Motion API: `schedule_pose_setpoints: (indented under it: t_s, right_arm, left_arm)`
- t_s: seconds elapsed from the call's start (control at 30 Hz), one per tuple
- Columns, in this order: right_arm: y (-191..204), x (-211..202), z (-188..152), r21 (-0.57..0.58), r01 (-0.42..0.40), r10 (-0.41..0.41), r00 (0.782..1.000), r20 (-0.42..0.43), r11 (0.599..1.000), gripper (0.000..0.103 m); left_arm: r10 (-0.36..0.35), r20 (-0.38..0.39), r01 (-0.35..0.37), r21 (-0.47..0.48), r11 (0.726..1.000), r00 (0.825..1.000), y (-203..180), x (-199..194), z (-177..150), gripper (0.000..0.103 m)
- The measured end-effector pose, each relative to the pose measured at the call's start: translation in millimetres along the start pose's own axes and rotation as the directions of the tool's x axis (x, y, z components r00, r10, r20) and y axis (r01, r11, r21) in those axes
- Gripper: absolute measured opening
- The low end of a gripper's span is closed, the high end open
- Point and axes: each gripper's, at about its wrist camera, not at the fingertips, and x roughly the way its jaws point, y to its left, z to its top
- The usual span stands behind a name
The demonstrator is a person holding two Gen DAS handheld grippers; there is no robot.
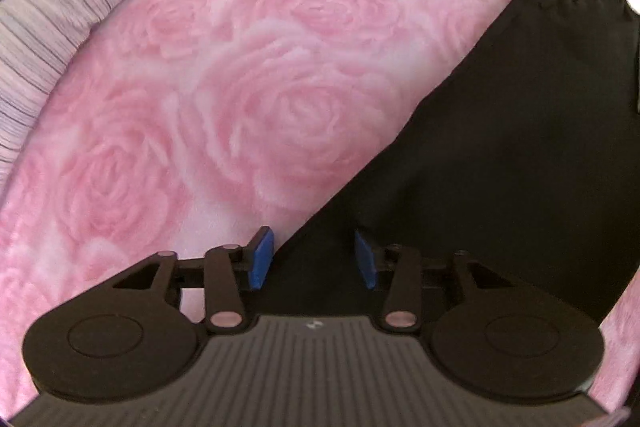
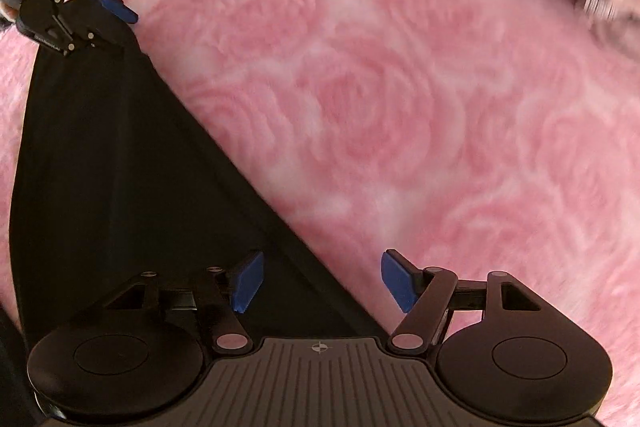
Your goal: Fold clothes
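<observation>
The black cloth garment [image 1: 500, 147] lies flat on the pink rose-patterned fleece blanket [image 1: 260, 87] covering the bed. Both the left gripper [image 1: 310, 259] and right gripper [image 2: 320, 281] hover at its straight edge, jaws apart, gripping nothing. Pinch both corners evenly before folding.
</observation>
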Motion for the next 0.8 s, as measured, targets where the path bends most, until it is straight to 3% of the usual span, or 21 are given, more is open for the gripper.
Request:
schedule_pose_setpoints:
  t_s: [0.03,0.07,0.13,0.17,0.2,0.23,0.27,0.3,0.33,0.5,0.7,0.8]
  right_arm:
    - [-0.3,2.4,-4.2,-0.005,-0.006,0.006,1.000,-0.012,1.000,0.069]
    - [0.6,2.6,-8.3,-0.016,-0.002,0.002,1.000,-0.001,1.000,0.068]
    - [2.4,1.1,-11.7,-0.020,0.008,-0.008,1.000,0.013,1.000,0.056]
    - [3.0,-0.1,-12.4,-0.018,0.012,-0.012,1.000,0.017,1.000,0.038]
    - [3.7,-1.3,-13.1,-0.016,0.017,-0.016,1.000,0.021,1.000,0.019]
    - [4.7,-3.4,-13.7,-0.016,0.027,-0.027,0.999,0.024,1.000,0.013]
    - [5.9,-5.6,-14.3,-0.015,0.039,-0.039,0.999,0.028,0.999,0.003]
    - [9.1,-7.9,-16.1,-0.024,0.050,-0.049,0.998,0.030,0.998,0.001]
    - [15.2,-11.9,-19.2,-0.039,0.076,-0.074,0.996,0.045,0.996,0.001]
    - [55.1,-47.2,-39.4,-0.080,0.206,-0.194,0.972,0.136,0.975,0.001]
    - [137.2,-122.1,-88.4,-0.142,0.379,-0.326,0.898,0.296,0.915,0.001]
    - [181.9,-152.3,-129.7,-0.160,0.399,-0.334,0.886,0.322,0.903,0.001]
  left_arm:
    - [0.010,0.001,-0.010,-0.015,1.000,1.000,4.0,2.1,-1.7,0.073]
    - [0.017,-0.003,-0.017,-0.036,0.999,1.000,7.0,4.8,-2.2,0.079]
    - [0.023,-0.005,-0.023,-0.071,0.997,1.000,9.8,9.5,-2.4,0.078]
    - [0.027,0.002,-0.026,-0.066,0.997,1.000,6.9,9.4,-2.1,0.074]
    - [0.024,0.010,-0.024,-0.049,0.999,1.000,2.7,7.4,-1.9,0.061]
    - [0.012,0.018,-0.012,-0.036,0.999,1.000,-1.3,4.5,-2.3,0.040]
    - [-0.002,0.027,0.002,-0.025,1.000,1.000,-5.2,1.4,-2.9,0.029]
    - [-0.002,0.029,0.003,-0.015,1.000,1.000,-10.4,-1.4,-3.6,0.010]
    - [0.016,0.026,-0.016,0.002,1.000,1.000,-16.5,-3.6,-4.4,0.003]
    - [0.131,0.075,-0.131,-0.004,0.991,0.988,-48.2,-39.5,-20.6,0.002]
    - [0.295,0.178,-0.252,-0.226,0.941,0.939,-127.8,-147.9,-76.0,0.003]
    - [0.330,0.164,-0.265,-0.328,0.907,0.929,-195.5,-194.1,-118.5,0.003]
